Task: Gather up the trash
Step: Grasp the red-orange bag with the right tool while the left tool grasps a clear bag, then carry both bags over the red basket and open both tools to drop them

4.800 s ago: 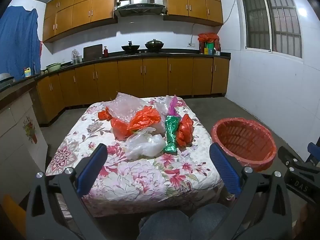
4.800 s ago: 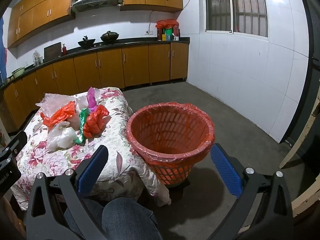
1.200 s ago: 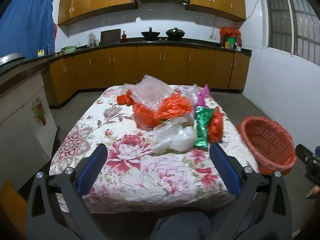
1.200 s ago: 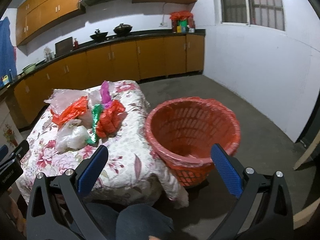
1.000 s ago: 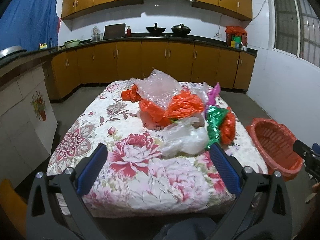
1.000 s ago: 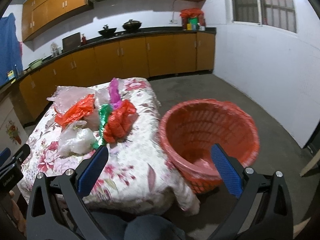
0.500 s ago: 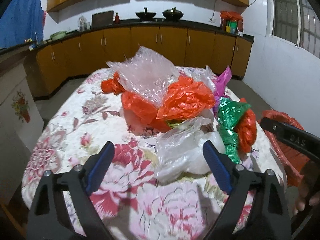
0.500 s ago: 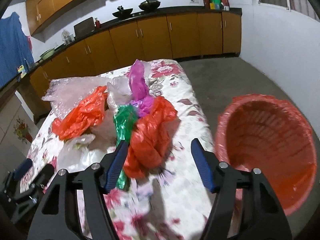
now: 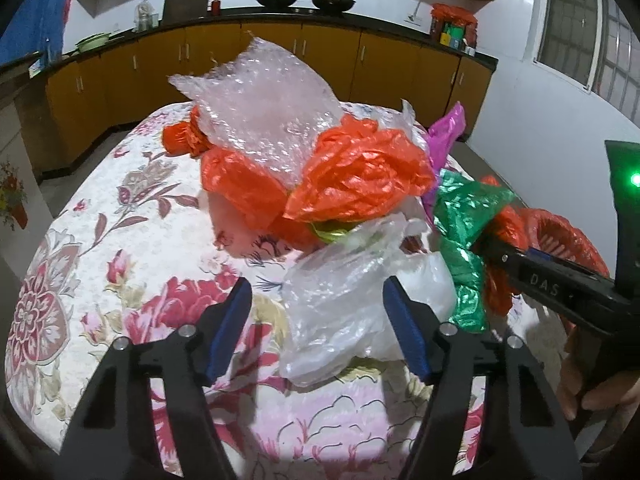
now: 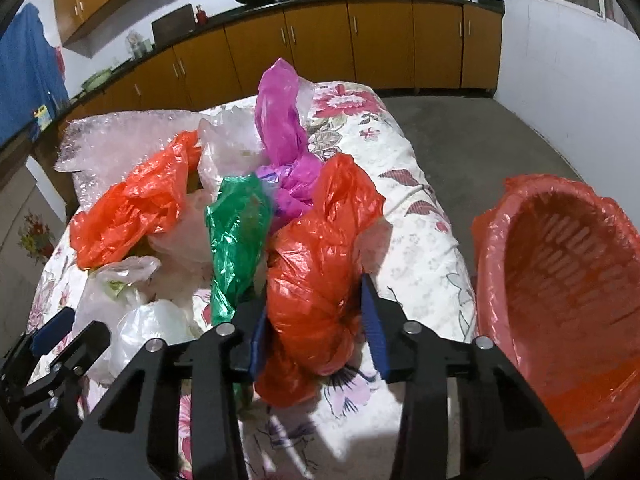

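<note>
Both tongs parted, right tongs straddling crumpled red bag, left tongs around clear bag.

Left gripper fingers apart around clear plastic bag; orange bags, floral table

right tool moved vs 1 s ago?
Yes. The right tool has moved forward and left, away from the red basket, over the floral table; its fingers now flank the red bag.
</note>
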